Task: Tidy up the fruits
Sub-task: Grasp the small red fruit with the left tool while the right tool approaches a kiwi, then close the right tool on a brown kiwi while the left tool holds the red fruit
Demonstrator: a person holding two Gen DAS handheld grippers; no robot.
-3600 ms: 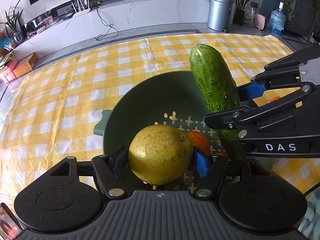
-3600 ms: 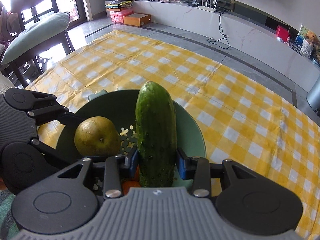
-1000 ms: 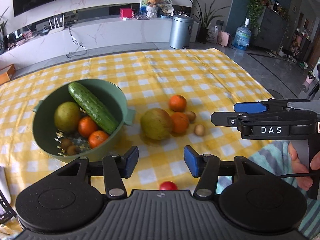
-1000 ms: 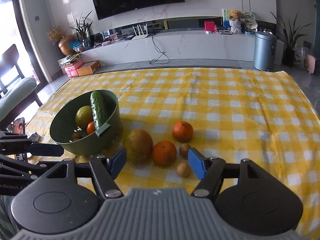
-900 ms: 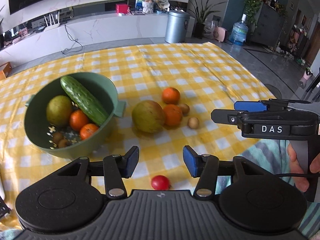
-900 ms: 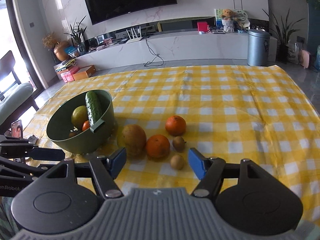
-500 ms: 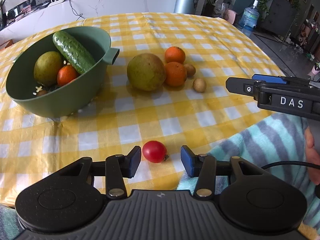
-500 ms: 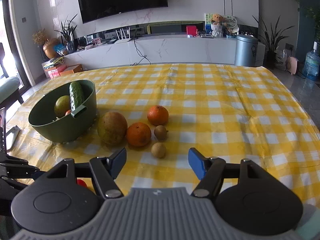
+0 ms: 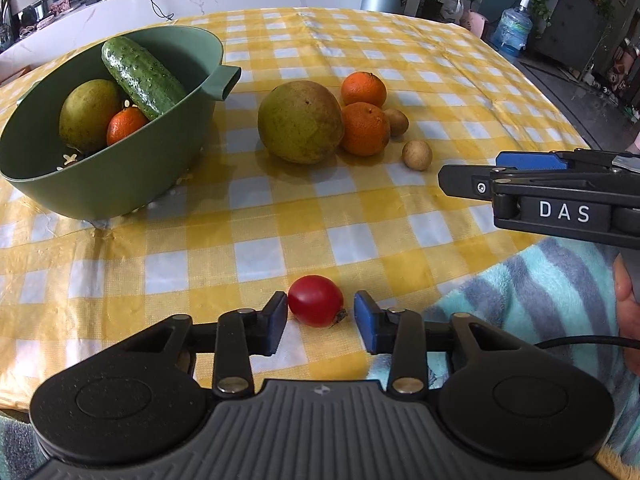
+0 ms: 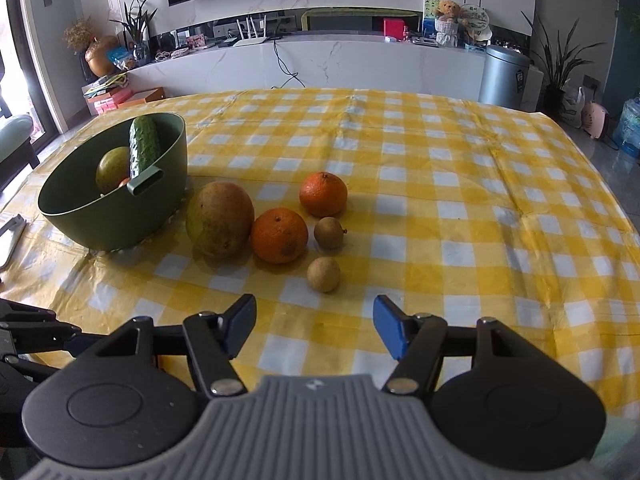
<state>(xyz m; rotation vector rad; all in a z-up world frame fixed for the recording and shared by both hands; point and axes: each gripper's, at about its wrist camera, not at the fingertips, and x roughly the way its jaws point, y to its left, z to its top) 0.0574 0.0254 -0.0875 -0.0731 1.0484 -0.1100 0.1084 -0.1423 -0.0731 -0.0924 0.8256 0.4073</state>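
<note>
Left tool (image 9: pixel 321 318) closing around the small red tomato (image 9: pixel 315 300), right tool (image 10: pixel 314 326) open and narrowing on nothing; deep green plastic bowl (image 9: pixel 120 184) part-filled, five fruits still out on the surface.

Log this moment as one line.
left hand-held gripper: closing around cherry tomato, not yet gripped | right hand-held gripper: closing, empty | green bowl: partly filled

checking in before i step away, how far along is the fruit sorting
Done: the cucumber, a pear and an orange lie in the green bowl. In hand: the left gripper is closing around the cherry tomato, not yet gripping. Left: the big pear, two oranges and two small brown fruits on the cloth.
</note>
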